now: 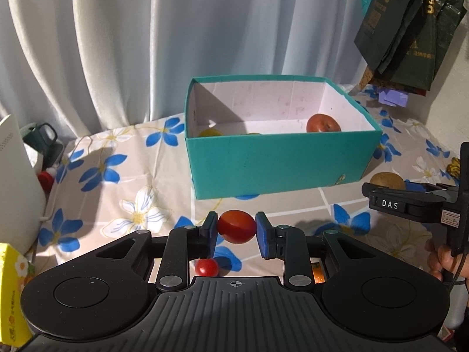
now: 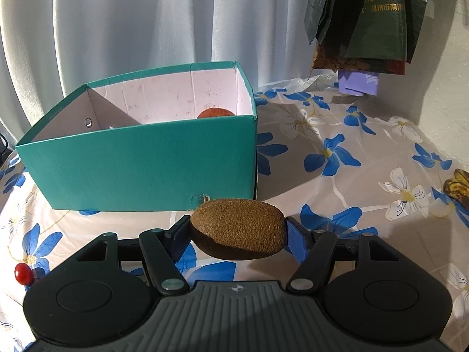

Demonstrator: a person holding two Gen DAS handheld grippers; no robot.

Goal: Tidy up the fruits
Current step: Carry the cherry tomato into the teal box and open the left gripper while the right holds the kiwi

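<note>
My left gripper [image 1: 236,228] is shut on a red cherry tomato [image 1: 236,226], held above the flowered cloth in front of the teal box [image 1: 278,161]. A second cherry tomato [image 1: 206,267] lies on the cloth below it; it also shows in the right wrist view [image 2: 23,273]. My right gripper [image 2: 239,234] is shut on a brown kiwi [image 2: 239,228], close to the box's [image 2: 140,170] front right corner. Inside the box sit a red-orange fruit [image 1: 323,123] and yellow fruits [image 1: 209,132], mostly hidden by the wall. The right gripper with the kiwi [image 1: 387,180] shows at the right of the left wrist view.
A white appliance [image 1: 14,182] and a yellow carton [image 1: 11,290] stand at the left table edge. Dark green bags [image 2: 366,14] hang at the back right. A dark banana tip [image 2: 457,189] lies at the right. A curtain hangs behind the box.
</note>
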